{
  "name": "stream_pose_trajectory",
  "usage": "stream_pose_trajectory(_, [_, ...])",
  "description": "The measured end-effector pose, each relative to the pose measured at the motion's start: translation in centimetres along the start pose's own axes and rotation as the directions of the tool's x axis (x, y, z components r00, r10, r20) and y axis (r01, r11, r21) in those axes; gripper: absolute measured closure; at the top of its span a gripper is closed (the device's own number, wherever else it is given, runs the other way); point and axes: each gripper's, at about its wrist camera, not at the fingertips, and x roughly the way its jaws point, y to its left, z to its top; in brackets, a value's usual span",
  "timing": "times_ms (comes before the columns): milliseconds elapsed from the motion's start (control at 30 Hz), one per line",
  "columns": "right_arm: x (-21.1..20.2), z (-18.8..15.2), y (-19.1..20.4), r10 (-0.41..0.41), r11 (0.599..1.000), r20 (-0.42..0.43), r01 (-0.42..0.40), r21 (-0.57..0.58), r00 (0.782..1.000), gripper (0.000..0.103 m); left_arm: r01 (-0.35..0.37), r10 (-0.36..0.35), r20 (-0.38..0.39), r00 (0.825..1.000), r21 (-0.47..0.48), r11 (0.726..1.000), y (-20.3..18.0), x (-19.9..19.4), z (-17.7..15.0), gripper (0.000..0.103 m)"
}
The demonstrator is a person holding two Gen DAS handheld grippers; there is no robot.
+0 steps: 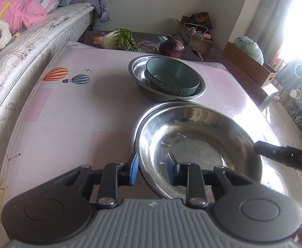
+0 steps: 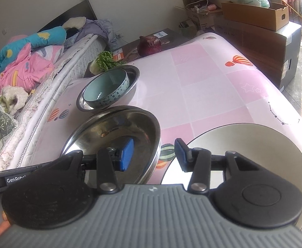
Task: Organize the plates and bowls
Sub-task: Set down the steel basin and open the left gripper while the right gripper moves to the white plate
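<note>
A steel dish (image 1: 196, 144) sits stacked on another steel dish whose rim (image 1: 151, 111) shows behind it; the stack also shows in the right wrist view (image 2: 117, 132). My left gripper (image 1: 152, 168) is open and straddles the top dish's near rim, one finger inside, one outside. My right gripper (image 2: 156, 155) is open and straddles the same dish's right rim. Farther back a teal ceramic bowl (image 1: 171, 76) rests inside a steel bowl (image 1: 138, 70), seen also in the right wrist view (image 2: 107, 88). A flat steel plate (image 2: 254, 142) lies under my right gripper.
The table (image 1: 68, 107) has a pink balloon-print cover. A bed (image 1: 16, 47) runs along its left side. A purple cabbage (image 1: 172, 46) and greens (image 1: 120, 38) lie beyond the far edge. Cardboard boxes (image 2: 254, 16) stand at the right.
</note>
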Motion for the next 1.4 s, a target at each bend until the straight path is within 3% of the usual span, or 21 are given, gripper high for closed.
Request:
stream_pose_trajectory(233, [-1.6,-0.4,-1.2,-0.005,0.999,0.025,0.004,0.036,1.0,0.055,0.0,-0.001,0.026,1.0,0.019,1.0,-0.6,-1.3,-0.6,0.057])
stream_pose_trajectory(333, [-3.0,-0.9,-2.2,-0.003,0.999,0.044,0.001,0.053,0.999,0.053,0.006,-0.007,0.035,0.999,0.036,0.999,-1.3,-2.1,-1.1,0.045])
stream_pose_trajectory(533, [-6.9,-2.2,-5.6,-0.008,0.994,0.101,-0.003,0.109,0.995,0.037,0.026,-0.03,0.04,0.999,0.101,0.995,-3.4,-3.6,-2.6,0.028])
stream_pose_trajectory(700, [-9.9,-4.1,-9.7,-0.043,0.986,0.137,0.02,0.167,0.99,0.034,0.04,-0.041,0.002,0.999,0.176,0.984,-6.2,-3.5,-4.3,0.027])
stream_pose_trajectory(867, [-11.1,-5.1,-13.6,-0.075,0.978,0.132,0.047,0.203,0.988,0.034,0.138,-0.129,-0.063,0.99,0.181,0.974,-8.6,-2.6,-6.1,0.027])
stream_pose_trajectory(1100, [-10.2,-5.1,-18.2,-0.031,0.975,0.108,0.006,0.224,0.994,0.035,0.244,-0.228,-0.111,0.967,0.162,0.956,-12.0,-0.7,-7.4,0.031])
stream_pose_trajectory(1267, [-8.1,-4.5,-19.6,0.02,0.971,0.073,-0.037,0.237,0.997,0.044,0.26,-0.241,-0.115,0.964,0.194,0.946,-14.4,0.5,-7.8,0.038])
stream_pose_trajectory(1400, [-6.2,-4.1,-19.6,0.066,0.967,0.044,-0.074,0.245,0.997,0.053,0.248,-0.225,-0.128,0.966,0.207,0.946,-15.6,1.8,-7.9,0.049])
